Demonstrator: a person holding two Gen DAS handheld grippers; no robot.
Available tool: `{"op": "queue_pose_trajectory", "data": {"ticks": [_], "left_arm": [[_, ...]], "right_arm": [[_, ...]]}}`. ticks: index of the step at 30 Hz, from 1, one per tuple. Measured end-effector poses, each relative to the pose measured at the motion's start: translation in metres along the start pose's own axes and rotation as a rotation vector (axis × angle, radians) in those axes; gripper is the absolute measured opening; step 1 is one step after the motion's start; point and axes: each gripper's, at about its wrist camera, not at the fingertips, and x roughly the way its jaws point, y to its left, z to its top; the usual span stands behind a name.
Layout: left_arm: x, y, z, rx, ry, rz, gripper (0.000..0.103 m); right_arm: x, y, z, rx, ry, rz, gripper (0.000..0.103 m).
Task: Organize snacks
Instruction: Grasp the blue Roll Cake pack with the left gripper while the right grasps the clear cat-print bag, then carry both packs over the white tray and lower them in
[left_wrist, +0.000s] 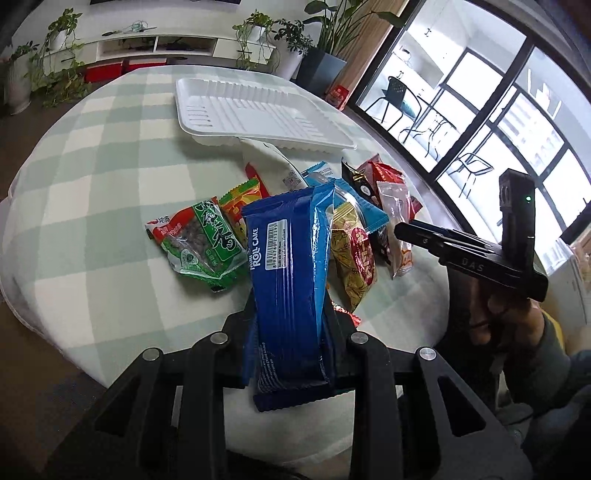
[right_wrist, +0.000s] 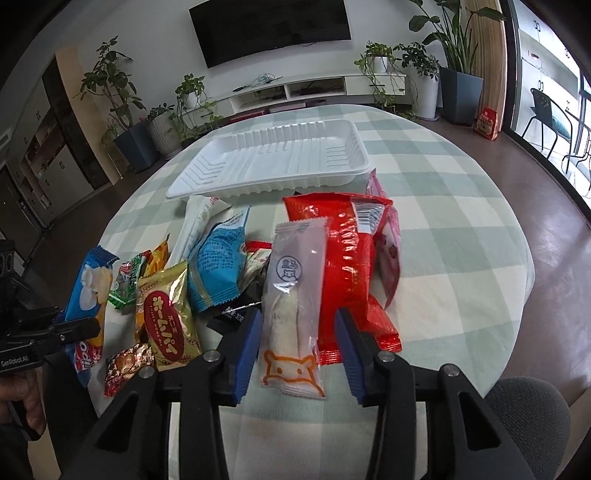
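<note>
My left gripper (left_wrist: 291, 314) is shut on a blue roll cake packet (left_wrist: 288, 258), which stands up between its fingers above the table. In the right wrist view the same packet (right_wrist: 88, 291) shows at the far left. My right gripper (right_wrist: 297, 325) hangs low over the snack pile, open. A pale translucent packet with an orange bear (right_wrist: 293, 302) lies between its blue pads (right_wrist: 245, 343); the right pad stands clear of it. A white ribbed tray (right_wrist: 192, 188) sits empty behind the pile, also visible as the tray (left_wrist: 207, 92) in the left wrist view.
Several packets lie heaped on the checked tablecloth (right_wrist: 461, 258): a green one (left_wrist: 201, 243), a gold one (right_wrist: 168, 317), a light blue one (right_wrist: 216, 266), a long red one (right_wrist: 347, 258). A grey chair back (right_wrist: 528, 406) is at the near right. Plants and a low cabinet stand beyond the table.
</note>
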Motion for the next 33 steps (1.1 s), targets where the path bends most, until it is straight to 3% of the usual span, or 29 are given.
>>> {"op": "queue_pose_trajectory", "data": {"ticks": [3, 6, 13, 23, 28, 33], "left_arm": [[-0.001, 0.000, -0.002, -0.004, -0.006, -0.008, 0.025], [-0.002, 0.000, -0.002, -0.007, -0.011, -0.017, 0.025], [0.000, 0.000, -0.001, -0.014, -0.018, -0.031, 0.025], [-0.011, 0.004, 0.009, -0.033, -0.052, -0.055, 0.025], [-0.023, 0.015, 0.031, -0.039, -0.080, -0.061, 0.025], [-0.032, 0.035, 0.078, -0.028, -0.114, -0.024, 0.025]], "right_arm": [[0.009, 0.004, 0.004, -0.012, 0.021, -0.008, 0.046], [0.015, 0.007, 0.003, -0.030, 0.043, -0.003, 0.034], [0.013, 0.003, 0.000, -0.032, 0.038, 0.013, 0.023], [-0.013, -0.006, 0.003, 0.053, -0.001, 0.095, 0.020], [-0.029, -0.016, 0.020, 0.095, -0.033, 0.152, 0.020], [-0.035, -0.049, 0.059, 0.154, -0.053, 0.179, 0.020]]}}
